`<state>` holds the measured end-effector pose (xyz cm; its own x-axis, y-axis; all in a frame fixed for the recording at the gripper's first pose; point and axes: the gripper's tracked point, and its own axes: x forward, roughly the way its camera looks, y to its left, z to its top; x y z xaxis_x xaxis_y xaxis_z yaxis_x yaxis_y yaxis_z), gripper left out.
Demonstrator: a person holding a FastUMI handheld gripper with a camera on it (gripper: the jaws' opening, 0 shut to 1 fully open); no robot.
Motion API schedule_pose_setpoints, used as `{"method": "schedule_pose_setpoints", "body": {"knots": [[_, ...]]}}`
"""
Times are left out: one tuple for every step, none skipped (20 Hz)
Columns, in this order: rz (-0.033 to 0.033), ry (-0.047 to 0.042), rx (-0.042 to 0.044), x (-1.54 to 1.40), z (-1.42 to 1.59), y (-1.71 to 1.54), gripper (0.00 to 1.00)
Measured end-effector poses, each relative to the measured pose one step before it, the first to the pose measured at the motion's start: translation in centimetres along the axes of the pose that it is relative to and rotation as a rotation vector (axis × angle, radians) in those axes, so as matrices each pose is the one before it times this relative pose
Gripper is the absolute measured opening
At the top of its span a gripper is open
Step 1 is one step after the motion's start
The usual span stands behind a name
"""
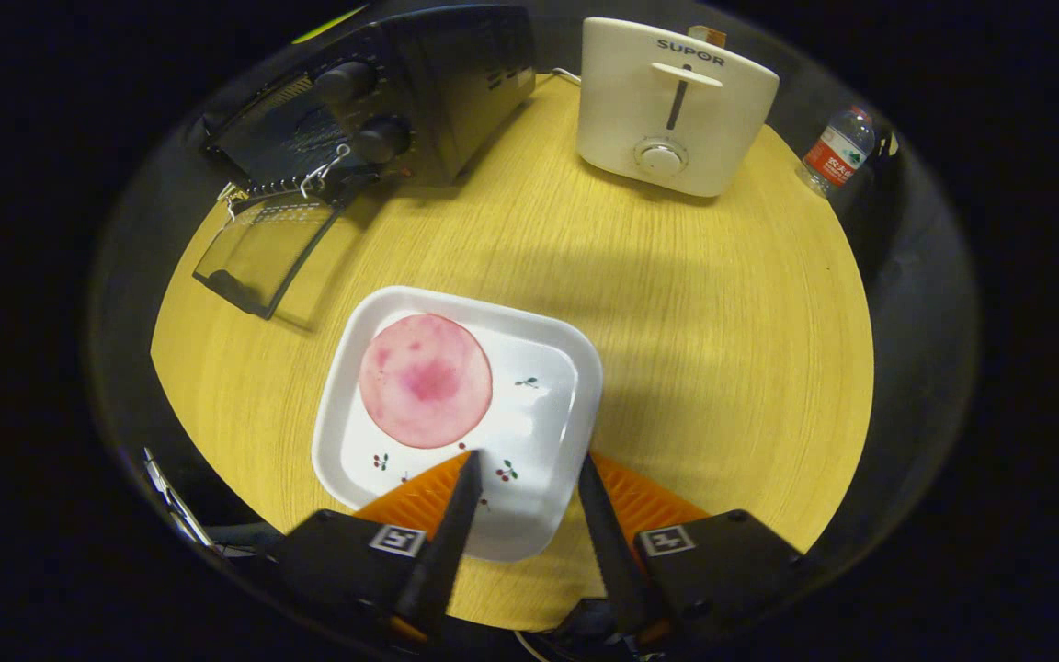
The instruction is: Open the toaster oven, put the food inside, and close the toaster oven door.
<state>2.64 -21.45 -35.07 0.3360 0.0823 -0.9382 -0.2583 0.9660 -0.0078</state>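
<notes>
Jaws: the gripper (529,469) has its jaws apart, with a clear gap between the two fingers; they grip nothing. The fingertips are over the near edge of the plate, and I cannot tell if they touch it.
Plate: a white square plate (543,432) with small printed sprigs lies on the counter, just ahead of the fingers, and its near corner lies between them.
Food: a round, flat, pink slice (426,380) lies on the far left part of the plate, beyond the left fingertip and not touching the fingers.
Toaster oven: a black toaster oven (419,83) stands at the far left of the counter, well beyond the plate. Two round knobs show on its front.
Oven door: the glass door (263,253) is open, folded down flat toward the counter in front of the oven, and a wire rack shows at the mouth of the oven behind it.
Toaster: a white pop-up toaster (677,106) stands at the far side of the counter, to the right of the oven and apart from it.
Bottle: a small plastic bottle (837,147) with a red label stands beyond the far right edge of the counter.
Counter: a round counter (723,303) with yellow wood grain carries the plate, the oven and the toaster.
</notes>
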Motion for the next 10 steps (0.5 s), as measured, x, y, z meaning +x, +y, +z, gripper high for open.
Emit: {"method": "schedule_pose_setpoints", "body": {"knots": [[-0.00316, 0.00606, 0.00245, -0.141, -0.028, 0.049, 0.68], [0.00259, 0.00842, 0.00710, 0.056, 0.080, -0.037, 0.66], [0.00193, 0.00615, 0.01096, 0.050, 0.054, -0.143, 0.61], [0.00687, 0.01245, 0.02477, -0.070, -0.106, 0.048, 0.56], [-0.00335, -0.00198, 0.01438, -0.054, 0.246, -0.411, 0.52], [0.00791, 0.01893, 0.03415, 0.285, -0.199, -0.048, 0.47], [0.00080, -0.00356, 0.00572, -0.174, 0.120, -0.155, 0.39], [-0.00126, 0.00370, 0.02031, 0.033, 0.033, -0.275, 0.32], [0.00748, 0.00320, 0.02832, 0.040, 0.081, -0.010, 0.24], [0.01418, 0.00434, 0.01397, 0.111, -0.077, 0.033, 0.17]]}}
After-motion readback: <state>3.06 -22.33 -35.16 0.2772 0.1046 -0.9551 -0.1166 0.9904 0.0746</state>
